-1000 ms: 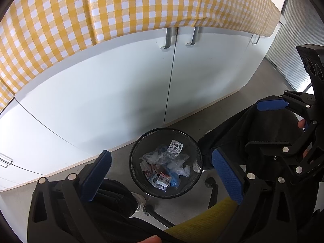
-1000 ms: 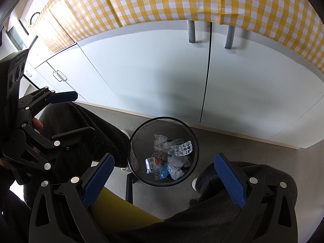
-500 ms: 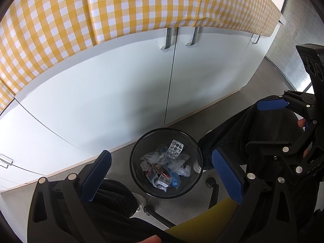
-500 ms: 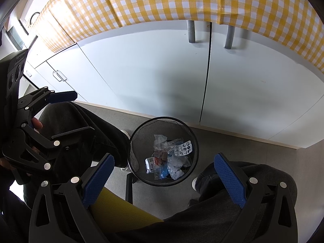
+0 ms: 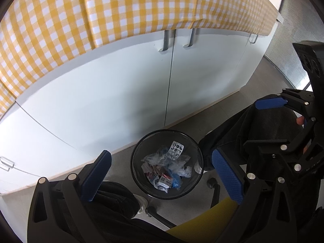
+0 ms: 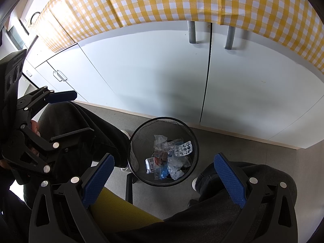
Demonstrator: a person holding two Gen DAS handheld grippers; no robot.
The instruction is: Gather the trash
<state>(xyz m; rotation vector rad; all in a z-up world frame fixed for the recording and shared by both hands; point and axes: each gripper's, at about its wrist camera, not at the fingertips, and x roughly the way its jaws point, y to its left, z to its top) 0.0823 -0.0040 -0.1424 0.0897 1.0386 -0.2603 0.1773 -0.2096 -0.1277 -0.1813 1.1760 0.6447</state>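
A black mesh waste bin (image 5: 141,174) stands on the grey floor between the person's legs; it also shows in the right wrist view (image 6: 139,141). Inside lie a silver blister pack (image 5: 175,149), clear plastic wrappers (image 5: 180,169) and a small carton (image 5: 165,181); the blister pack also shows in the right wrist view (image 6: 183,148). My left gripper (image 5: 162,177) is open and empty, held above the bin. My right gripper (image 6: 164,177) is open and empty above the bin too. Each gripper shows from the side in the other's view.
White cabinet doors (image 5: 121,93) with metal handles (image 6: 192,32) stand behind the bin, under a yellow checked cloth (image 5: 121,10). The person's dark trouser legs (image 6: 85,125) flank the bin. A yellow chair seat (image 5: 204,222) and its black base lie below.
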